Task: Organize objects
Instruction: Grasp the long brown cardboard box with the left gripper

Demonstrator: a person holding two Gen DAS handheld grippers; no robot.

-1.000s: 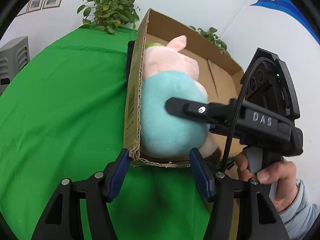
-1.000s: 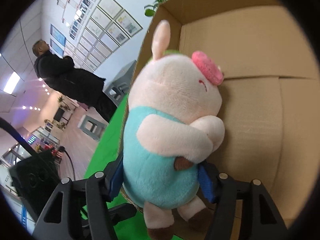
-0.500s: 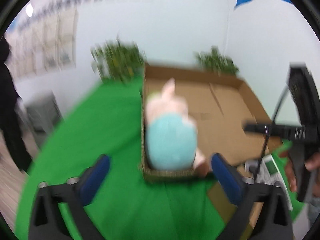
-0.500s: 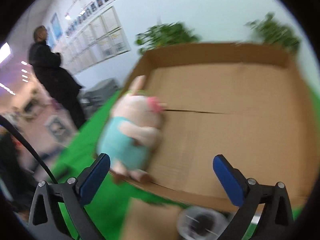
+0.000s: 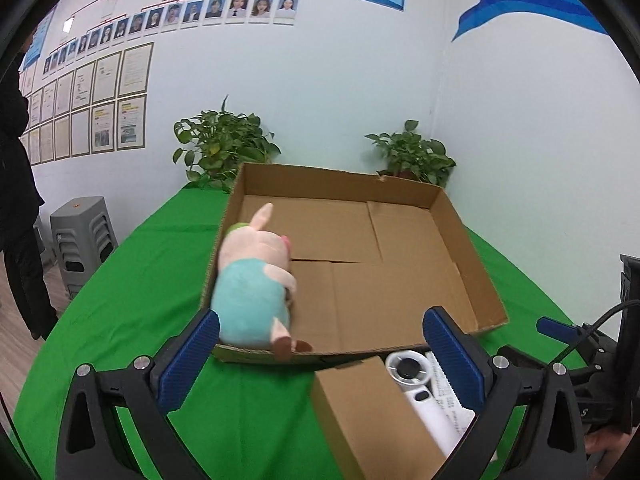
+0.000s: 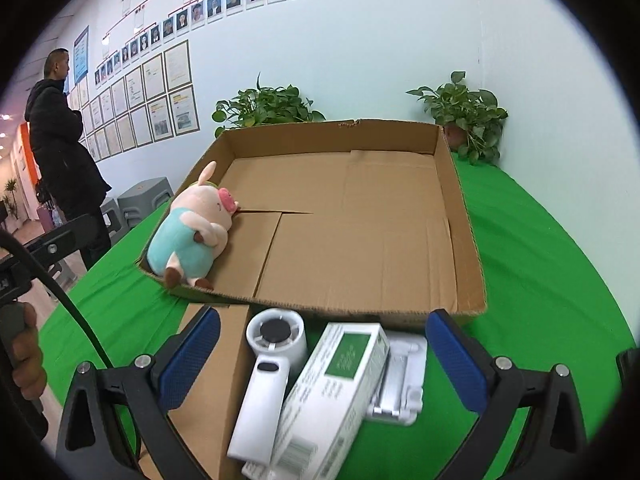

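A plush pig (image 5: 256,280) in a teal shirt lies in the near left corner of the shallow cardboard box (image 5: 472,264); it also shows in the right wrist view (image 6: 192,228), inside the box (image 6: 464,240). My left gripper (image 5: 320,356) is open and empty, held back from the box's near edge. My right gripper (image 6: 324,356) is open and empty above a white handheld fan (image 6: 268,372), a white and green carton (image 6: 340,392) and a white folding stand (image 6: 400,376) on the green cloth.
A loose cardboard flap (image 5: 368,412) lies in front of the box. Two potted plants (image 6: 264,108) (image 6: 468,116) stand at the table's far edge. A grey stool (image 5: 84,232) and a man in black (image 6: 60,140) are left of the table.
My right gripper has let go of the plush pig and opened. Both grippers have pulled back from the box, and the left one has opened wider. The pig now lies in the box corner.
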